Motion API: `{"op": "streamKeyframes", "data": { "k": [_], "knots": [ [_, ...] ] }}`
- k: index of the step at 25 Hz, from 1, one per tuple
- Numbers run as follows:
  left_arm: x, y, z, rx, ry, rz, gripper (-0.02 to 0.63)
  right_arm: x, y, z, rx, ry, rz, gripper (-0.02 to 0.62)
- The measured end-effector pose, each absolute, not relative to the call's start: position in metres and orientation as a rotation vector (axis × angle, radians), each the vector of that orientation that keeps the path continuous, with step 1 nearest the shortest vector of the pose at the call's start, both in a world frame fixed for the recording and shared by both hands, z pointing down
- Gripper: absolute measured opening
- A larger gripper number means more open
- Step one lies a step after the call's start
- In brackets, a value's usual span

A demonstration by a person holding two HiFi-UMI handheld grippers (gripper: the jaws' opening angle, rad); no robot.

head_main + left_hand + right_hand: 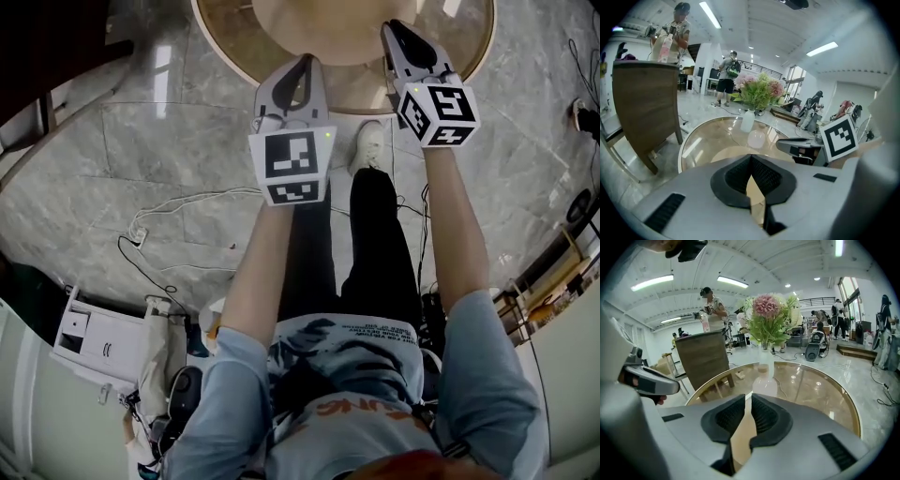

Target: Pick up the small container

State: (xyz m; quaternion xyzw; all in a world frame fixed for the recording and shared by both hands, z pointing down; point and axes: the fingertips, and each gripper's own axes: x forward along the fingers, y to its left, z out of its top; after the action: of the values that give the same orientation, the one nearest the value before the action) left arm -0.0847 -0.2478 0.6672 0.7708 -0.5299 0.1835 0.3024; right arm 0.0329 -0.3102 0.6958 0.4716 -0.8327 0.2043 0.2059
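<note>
Container (764,383) is standing on the round glass bench (820,390), straight ahead of the right tongs (746,399) and near the vase (747,121) of flowers. Being pale and see-through against the glass, it is hard to outline, but it is looking like a small capped bottle. The right tongs are standing slightly apart, showing only a narrow slit with nothing in it. The left tongs (751,160) are pressing together, empty, hovering by the near rim. The danger is lying in that slit: it is probably too narrow for the container. Pushing in like this would risk tipping the container or sliding it across the slick glass into the vase. The two tongs are also hanging close side by side and could be bumping each other.
</note>
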Motion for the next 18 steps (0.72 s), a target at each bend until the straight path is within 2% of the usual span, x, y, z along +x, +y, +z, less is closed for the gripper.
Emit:
{"op": "streamKeyframes", "data": {
  "k": [4,10,18],
  "knots": [
    [-0.098,-0.253,0.666,1.999,-1.422,0.451,0.023,0.026,-0.337,0.706,1.326,-2.325,0.556,0.106],
    [-0.089,-0.25,0.671,2.041,-1.361,0.491,0.023,0.013,-0.359,0.719,1.198,-2.307,0.411,0.114],
    [-0.087,-0.255,0.685,2.027,-1.332,0.494,0.023,0.023,-0.391,0.717,1.382,-2.289,0.401,0.212]
  ]
}}
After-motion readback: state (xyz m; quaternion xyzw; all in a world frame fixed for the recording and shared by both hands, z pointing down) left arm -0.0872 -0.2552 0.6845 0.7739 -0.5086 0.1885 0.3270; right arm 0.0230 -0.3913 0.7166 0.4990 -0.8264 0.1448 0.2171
